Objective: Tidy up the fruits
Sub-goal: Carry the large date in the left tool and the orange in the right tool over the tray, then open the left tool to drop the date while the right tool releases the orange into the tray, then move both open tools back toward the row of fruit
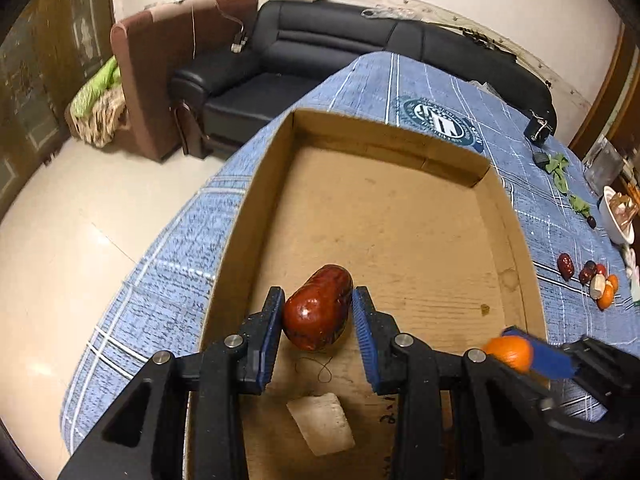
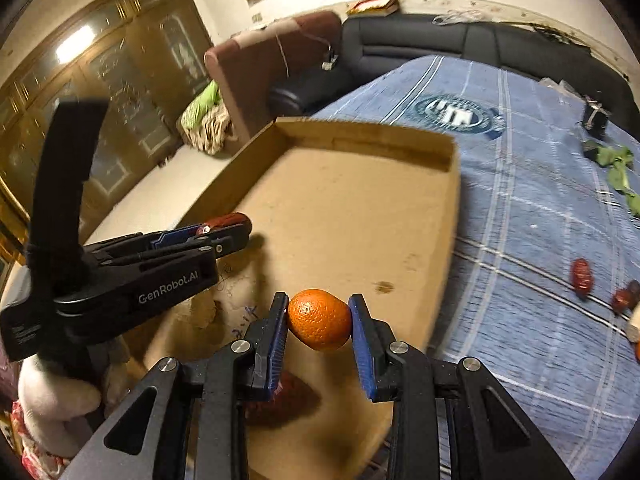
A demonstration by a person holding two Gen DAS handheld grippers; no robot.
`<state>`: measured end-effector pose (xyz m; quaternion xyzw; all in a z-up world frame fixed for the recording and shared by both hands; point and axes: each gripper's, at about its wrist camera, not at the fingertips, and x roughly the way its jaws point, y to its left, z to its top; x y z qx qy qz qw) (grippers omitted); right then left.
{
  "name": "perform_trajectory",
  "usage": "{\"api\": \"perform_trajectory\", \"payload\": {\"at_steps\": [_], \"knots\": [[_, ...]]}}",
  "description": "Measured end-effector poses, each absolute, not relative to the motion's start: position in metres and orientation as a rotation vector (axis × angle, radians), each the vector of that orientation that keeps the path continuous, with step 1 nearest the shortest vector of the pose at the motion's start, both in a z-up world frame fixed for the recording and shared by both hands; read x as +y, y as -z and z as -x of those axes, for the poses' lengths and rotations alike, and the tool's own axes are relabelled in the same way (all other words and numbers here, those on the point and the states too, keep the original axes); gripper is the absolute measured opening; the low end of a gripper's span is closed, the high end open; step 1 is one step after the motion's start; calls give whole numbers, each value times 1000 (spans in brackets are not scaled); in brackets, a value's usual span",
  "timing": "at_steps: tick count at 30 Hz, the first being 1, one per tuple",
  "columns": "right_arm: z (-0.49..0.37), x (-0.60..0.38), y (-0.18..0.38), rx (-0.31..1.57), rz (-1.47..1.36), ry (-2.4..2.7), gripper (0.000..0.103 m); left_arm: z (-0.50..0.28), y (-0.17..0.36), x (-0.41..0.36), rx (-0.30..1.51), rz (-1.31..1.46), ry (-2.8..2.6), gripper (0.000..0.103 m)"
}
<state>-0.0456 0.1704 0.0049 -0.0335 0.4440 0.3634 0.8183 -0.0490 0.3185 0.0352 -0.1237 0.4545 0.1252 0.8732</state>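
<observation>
My left gripper [image 1: 318, 314] is shut on a glossy red jujube [image 1: 318, 314] and holds it above the floor of a shallow cardboard box [image 1: 400, 216]. My right gripper [image 2: 319, 322] is shut on a small orange [image 2: 319, 318] over the box's near right part [image 2: 452, 208]. In the left wrist view the right gripper with the orange [image 1: 510, 352] shows at the lower right. In the right wrist view the left gripper [image 2: 224, 232] shows at the left with the jujube [image 2: 224, 221]. A dark red fruit [image 2: 288, 398] lies in the box under my right gripper.
The box stands on a blue checked cloth [image 1: 160, 280]. More jujubes [image 1: 566, 266] and small oranges [image 1: 606, 294] lie on the cloth at the right, with green leaves [image 1: 558, 170] and a white bowl [image 1: 614, 216]. A white label [image 1: 320, 424] lies in the box. A black sofa [image 1: 320, 52] stands behind.
</observation>
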Motion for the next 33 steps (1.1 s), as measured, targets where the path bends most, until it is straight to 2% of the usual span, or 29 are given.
{"api": "perform_trajectory", "payload": {"at_steps": [8, 15, 16, 18, 28, 33], "knots": [[39, 184, 8, 1030, 79, -770, 36, 58, -54, 322, 938, 316, -265, 34], [50, 152, -34, 950, 90, -685, 37, 100, -110, 300, 881, 262, -306, 36], [54, 143, -40, 929, 103, -672, 38, 107, -118, 292, 850, 254, -288, 41], [59, 119, -48, 881, 85, -664, 42, 114, -124, 279, 795, 227, -279, 43], [48, -11, -52, 843, -360, -654, 43, 98, -125, 221, 684, 360, -90, 43], [62, -84, -61, 778, -221, -487, 45, 102, -120, 181, 697, 262, -28, 45]]}}
